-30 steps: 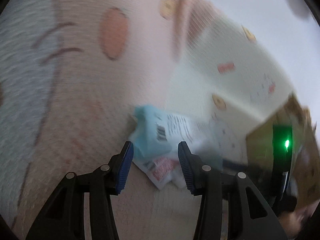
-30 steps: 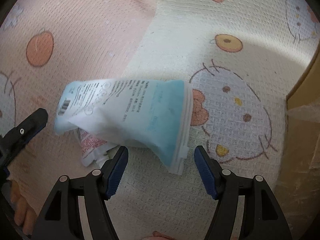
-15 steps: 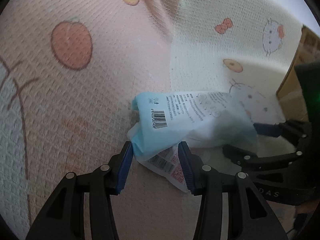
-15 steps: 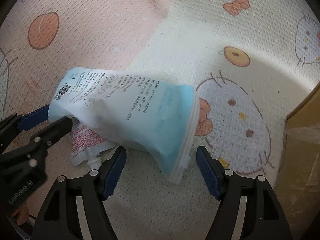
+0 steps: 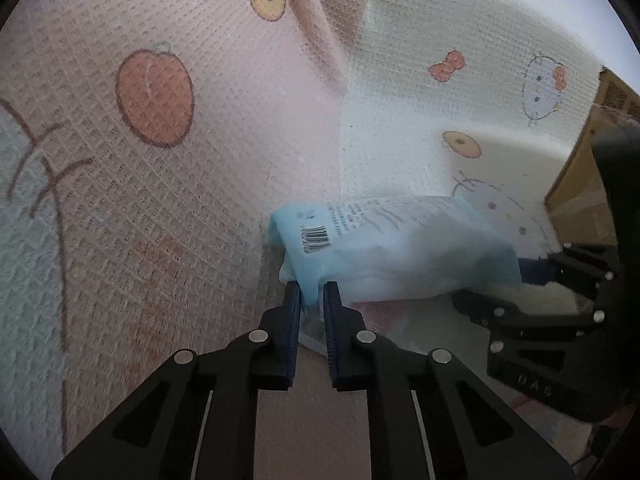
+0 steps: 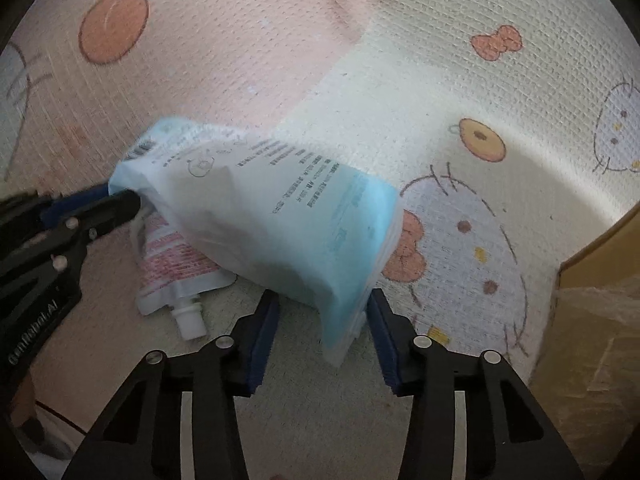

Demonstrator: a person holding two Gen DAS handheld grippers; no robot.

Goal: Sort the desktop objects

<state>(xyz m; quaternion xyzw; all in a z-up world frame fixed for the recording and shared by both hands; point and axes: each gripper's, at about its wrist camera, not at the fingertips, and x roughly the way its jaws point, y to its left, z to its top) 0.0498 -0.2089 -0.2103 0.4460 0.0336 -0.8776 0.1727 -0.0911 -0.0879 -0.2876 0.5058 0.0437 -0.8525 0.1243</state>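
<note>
A light-blue and white pouch (image 6: 280,216) with a barcode lies on the cartoon-print mat, partly on top of a white, red-printed spout pouch (image 6: 176,268). My left gripper (image 5: 312,296) has its jaws closing, and its pads pinch the pouch's barcode corner (image 5: 316,240). At the opposite, sealed end, my right gripper (image 6: 323,304) is also closing, with that end squeezed between its pads. In the right wrist view the left gripper (image 6: 116,196) bites the far corner. The blue pouch hides most of the spout pouch.
The mat (image 5: 160,200) is pink on the left and cream on the right. A brown cardboard box (image 6: 600,320) stands at the right edge, close to my right gripper, and shows in the left wrist view as the box (image 5: 580,192). A person's fingers (image 6: 24,404) show at the lower left.
Both pairs of jaws have come together from wide open. The left now pinches the blue pouch's barcode corner, and the right clamps its other end. Both wrists have rolled a little.
</note>
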